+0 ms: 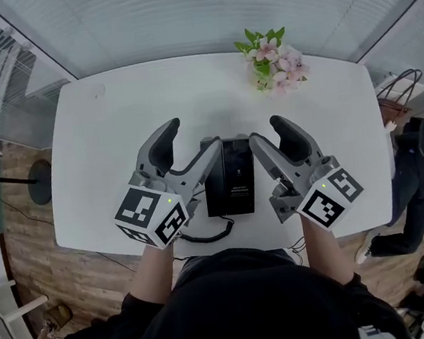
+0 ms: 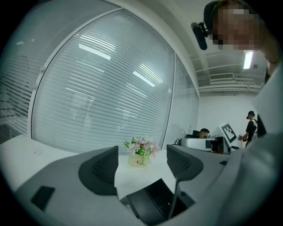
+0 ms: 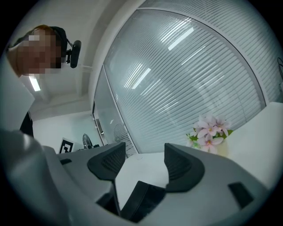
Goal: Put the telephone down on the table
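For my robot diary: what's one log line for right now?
left gripper open | right gripper open | phone between them | flowers at far edge of table

The telephone (image 1: 229, 178) bears white print too small to read; its cord (image 1: 209, 238) is partly hidden.

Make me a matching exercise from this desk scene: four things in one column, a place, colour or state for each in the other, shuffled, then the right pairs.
Things:
1. telephone
2. flowers
3. left tongs
4. cord

Descriptions:
A. pink, at the far edge of the table
B. open, just left of the telephone
C. black, curling at the table's near edge
D. black, boxy, mid-table

Pairs: 1-D, 2-A, 3-B, 4-C
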{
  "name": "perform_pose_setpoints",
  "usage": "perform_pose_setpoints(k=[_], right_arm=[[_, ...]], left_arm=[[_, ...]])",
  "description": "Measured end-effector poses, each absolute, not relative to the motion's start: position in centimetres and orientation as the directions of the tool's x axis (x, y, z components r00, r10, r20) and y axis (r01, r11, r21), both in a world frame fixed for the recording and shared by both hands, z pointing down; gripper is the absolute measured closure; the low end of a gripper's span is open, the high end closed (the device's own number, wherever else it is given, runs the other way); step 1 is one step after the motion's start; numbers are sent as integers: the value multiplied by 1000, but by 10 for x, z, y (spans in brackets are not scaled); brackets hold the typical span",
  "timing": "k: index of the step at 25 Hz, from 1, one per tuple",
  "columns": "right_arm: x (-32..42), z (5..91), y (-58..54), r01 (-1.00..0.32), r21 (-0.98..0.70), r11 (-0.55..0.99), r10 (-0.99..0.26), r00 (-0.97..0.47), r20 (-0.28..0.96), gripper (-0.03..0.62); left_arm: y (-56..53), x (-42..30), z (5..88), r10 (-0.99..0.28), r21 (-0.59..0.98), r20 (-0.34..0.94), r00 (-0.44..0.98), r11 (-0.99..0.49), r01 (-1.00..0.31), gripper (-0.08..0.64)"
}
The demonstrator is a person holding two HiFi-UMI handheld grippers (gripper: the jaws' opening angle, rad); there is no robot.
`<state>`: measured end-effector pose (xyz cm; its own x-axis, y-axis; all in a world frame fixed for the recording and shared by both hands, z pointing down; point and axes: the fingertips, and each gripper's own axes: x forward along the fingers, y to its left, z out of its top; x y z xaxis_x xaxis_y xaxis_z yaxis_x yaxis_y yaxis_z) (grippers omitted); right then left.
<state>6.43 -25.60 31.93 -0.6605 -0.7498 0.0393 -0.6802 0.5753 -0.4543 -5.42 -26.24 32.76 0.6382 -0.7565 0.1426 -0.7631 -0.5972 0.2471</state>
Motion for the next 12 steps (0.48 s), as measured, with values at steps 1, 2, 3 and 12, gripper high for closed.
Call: perform_pose_setpoints(k=[1, 2, 3, 12], right_arm=[[64, 316, -255, -683, -444, 580, -751, -660, 33, 328], [64, 312, -255, -685, -434, 585, -752, -659, 27, 328], [64, 309, -254, -688, -425, 588, -753, -658, 22, 328], [62, 286, -251, -705, -360, 611, -761, -649, -21, 335]], left_arm=[[-262, -54, 325, -758, 239, 137, 638, -599, -764, 202], [-261, -54, 322, -759, 231, 133, 637, -601, -765, 202], [-261, -53, 320, -760, 225, 129, 637, -603, -765, 202], [-257, -51, 301, -767, 170, 93, 634, -616, -770, 204]])
